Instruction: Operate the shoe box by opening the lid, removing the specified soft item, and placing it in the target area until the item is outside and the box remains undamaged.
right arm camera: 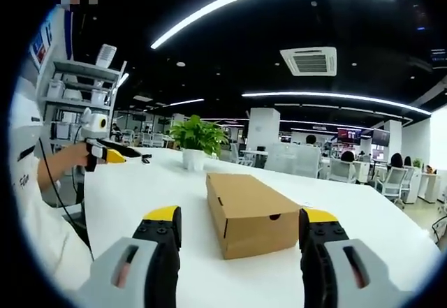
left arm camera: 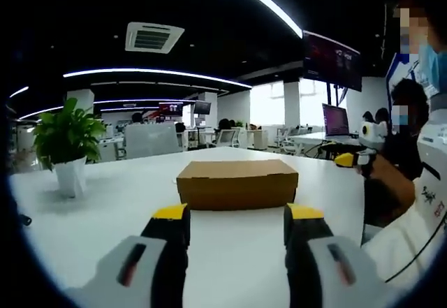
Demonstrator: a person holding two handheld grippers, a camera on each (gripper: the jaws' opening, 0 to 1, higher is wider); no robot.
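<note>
While both tools gape empty, the closed shoe box [left arm camera: 237, 183] lies broadside ahead of the left tool [left arm camera: 236, 225], end-on to the right tool [right arm camera: 239, 231]

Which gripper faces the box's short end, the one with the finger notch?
The right gripper: its view looks at the box's narrow end with the notch. The left gripper faces a plain long side.

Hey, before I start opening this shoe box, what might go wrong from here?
The cardboard shoe box sits closed and unbraced on the smooth white table, so pushing its lid with one tool could slide it instead of opening it. Both the left tool and right tool are open and clear of it; pinching the thin lid hard may crease it.
</note>
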